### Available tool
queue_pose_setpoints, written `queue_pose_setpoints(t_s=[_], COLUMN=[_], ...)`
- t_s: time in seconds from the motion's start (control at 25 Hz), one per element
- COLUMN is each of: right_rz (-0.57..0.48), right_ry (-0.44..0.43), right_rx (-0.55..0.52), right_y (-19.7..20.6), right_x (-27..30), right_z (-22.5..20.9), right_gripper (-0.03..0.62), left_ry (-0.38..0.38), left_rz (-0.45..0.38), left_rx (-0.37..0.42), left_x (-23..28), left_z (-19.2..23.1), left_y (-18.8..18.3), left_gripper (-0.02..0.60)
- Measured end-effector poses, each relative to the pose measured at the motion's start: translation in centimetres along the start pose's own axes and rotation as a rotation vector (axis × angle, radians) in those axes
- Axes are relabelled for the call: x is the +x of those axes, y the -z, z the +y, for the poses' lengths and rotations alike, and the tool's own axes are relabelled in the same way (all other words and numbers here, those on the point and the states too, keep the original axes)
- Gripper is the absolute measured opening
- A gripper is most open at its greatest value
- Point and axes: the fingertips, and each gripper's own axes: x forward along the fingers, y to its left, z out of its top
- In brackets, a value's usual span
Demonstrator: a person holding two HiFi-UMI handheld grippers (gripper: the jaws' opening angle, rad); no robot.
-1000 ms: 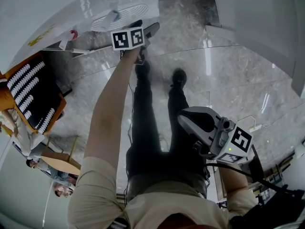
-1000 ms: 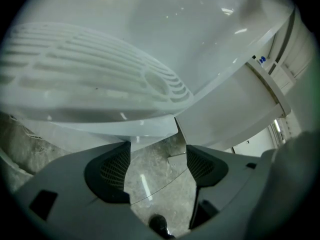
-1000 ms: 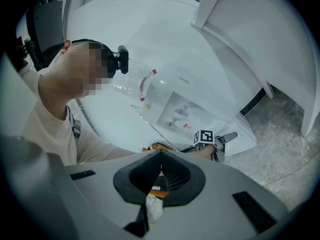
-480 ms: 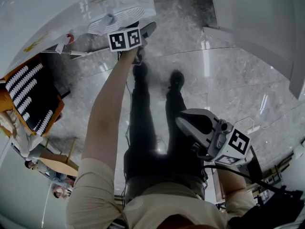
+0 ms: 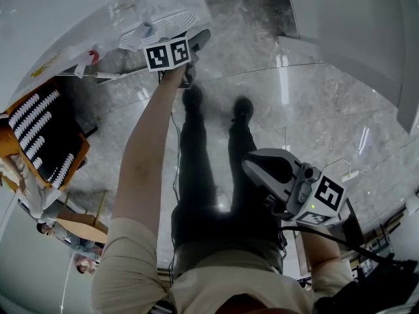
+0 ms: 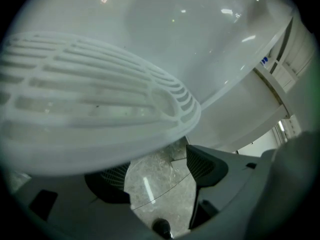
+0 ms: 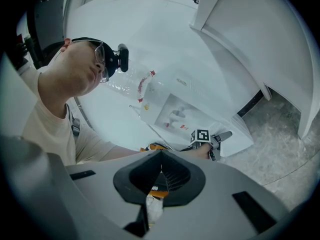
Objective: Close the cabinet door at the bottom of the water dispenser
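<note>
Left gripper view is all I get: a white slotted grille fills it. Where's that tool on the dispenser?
Observer: Head view shows the left tool right at the drip tray on the water dispenser front, arm stretched out.
Operator: And the other tool?
Observer: The right tool hangs low by the person's waist, away from the dispenser.
Operator: Holding anything?
Observer: No. Right gripper view shows its jaws together, nothing between them.
</note>
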Motion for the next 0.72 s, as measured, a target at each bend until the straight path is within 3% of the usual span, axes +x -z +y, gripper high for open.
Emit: queue_pose_setpoints(t_s=[0.28, 0.48, 0.6, 0.72], right_rz=[-0.002, -0.02, -0.018, -0.018], right_ry=[-0.015, -0.019, -0.019, -0.015], right_rx=[-0.016, -0.012, -0.024, -0.027], right_y=[0.0, 0.0, -0.1, -0.7], right_x=[0.2, 0.1, -0.1, -0.8], right_z=[0.3, 0.6, 1.4, 2.4], right_gripper=[0.017, 0.017, 0.017, 0.017], left_ry=[0.036, 0.12, 0.165, 0.271], left_rz=[0.044, 0.066, 0.123, 0.177], left_rx=[0.018, 0.029, 0.06, 0.035], left_x=[-0.7, -2.4, -4.2, -7.1], left_z=[-0.9, -2.8, -3.8, -7.0], left_y=[1.9, 2.7, 3.8, 5.2], left_gripper=[0.321, 0.321, 0.321, 0.319])
